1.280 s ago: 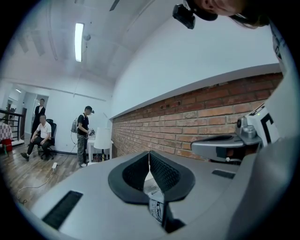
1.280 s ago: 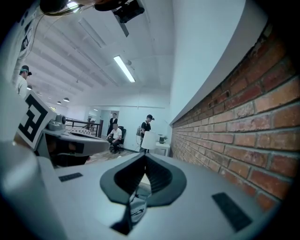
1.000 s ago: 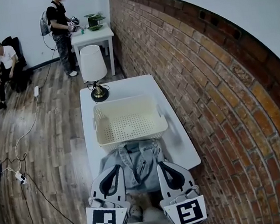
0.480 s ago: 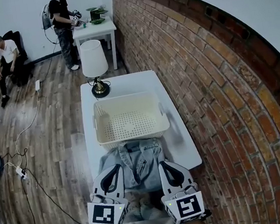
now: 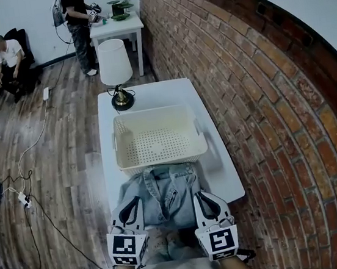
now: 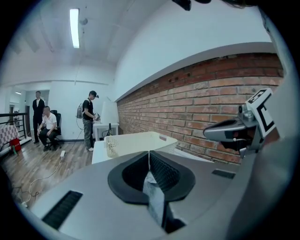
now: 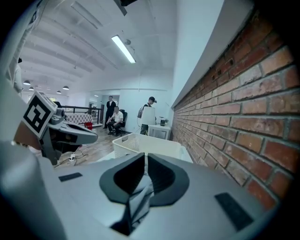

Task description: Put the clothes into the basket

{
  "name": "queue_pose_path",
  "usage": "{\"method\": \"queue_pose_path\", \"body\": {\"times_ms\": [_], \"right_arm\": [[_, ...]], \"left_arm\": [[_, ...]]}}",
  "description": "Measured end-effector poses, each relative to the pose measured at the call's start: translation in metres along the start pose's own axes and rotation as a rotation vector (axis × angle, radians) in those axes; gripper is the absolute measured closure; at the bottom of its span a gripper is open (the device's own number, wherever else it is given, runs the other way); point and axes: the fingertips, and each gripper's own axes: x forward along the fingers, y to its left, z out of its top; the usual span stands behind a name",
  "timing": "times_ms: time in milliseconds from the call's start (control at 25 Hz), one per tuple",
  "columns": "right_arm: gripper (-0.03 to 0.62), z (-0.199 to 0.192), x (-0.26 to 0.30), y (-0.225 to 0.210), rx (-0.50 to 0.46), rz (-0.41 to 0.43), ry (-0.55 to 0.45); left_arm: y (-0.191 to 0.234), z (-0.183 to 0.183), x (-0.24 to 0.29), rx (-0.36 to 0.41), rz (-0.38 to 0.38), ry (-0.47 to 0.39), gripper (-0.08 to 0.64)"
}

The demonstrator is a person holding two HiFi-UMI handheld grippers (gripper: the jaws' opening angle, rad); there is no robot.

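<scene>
Jeans [image 5: 164,196] at the worktop's [image 5: 151,96] near edge — left hand-held gripper [image 5: 130,206] and right hand-held gripper [image 5: 203,197] each pinch denim; best lift evenly, clearing the basket [image 5: 162,160] wall.

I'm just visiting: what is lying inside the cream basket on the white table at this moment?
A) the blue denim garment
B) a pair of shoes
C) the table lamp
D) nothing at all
D: the basket shows a bare perforated bottom, while the denim garment sits outside it at the near end of the table and the lamp stands behind it.
</scene>
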Motion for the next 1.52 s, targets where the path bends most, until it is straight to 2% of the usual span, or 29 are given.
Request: {"method": "queue_pose_path", "body": {"times_ms": [160, 280, 360, 480, 760, 920, 1080, 1240, 1520], "right_arm": [[0.573, -0.025, 0.009, -0.005, -0.011, 0.002, 0.049], [0.515, -0.048, 0.017, -0.006, -0.025, 0.032, 0.103], [0.47, -0.065, 0.02, -0.007, -0.013, 0.051, 0.146], [0.393, -0.086, 0.024, -0.011, 0.017, 0.08, 0.194], [0.298, -0.121, 0.04, -0.016, 0.03, 0.132, 0.29], [0.215, -0.131, 0.049, -0.021, 0.098, 0.165, 0.337], [0.14, -0.144, 0.059, -0.025, 0.185, 0.21, 0.403], [0.118, -0.157, 0.068, -0.021, 0.201, 0.27, 0.45], [0.08, -0.182, 0.081, -0.006, 0.418, 0.403, 0.581]], "left_arm": [[0.009, -0.029, 0.01, 0.029, 0.011, 0.088, 0.546], [0.016, -0.048, 0.016, 0.025, 0.015, 0.142, 0.535], [0.019, -0.06, 0.019, 0.002, -0.002, 0.183, 0.45], [0.023, -0.077, 0.024, -0.038, -0.024, 0.241, 0.4], [0.032, -0.114, 0.038, -0.046, -0.064, 0.4, 0.181], [0.036, -0.134, 0.043, -0.081, -0.093, 0.476, 0.093], [0.04, -0.15, 0.049, -0.125, -0.116, 0.537, 0.043], [0.041, -0.163, 0.056, -0.135, -0.135, 0.598, 0.006], [0.031, -0.19, 0.07, -0.279, -0.264, 0.718, -0.003]]}}
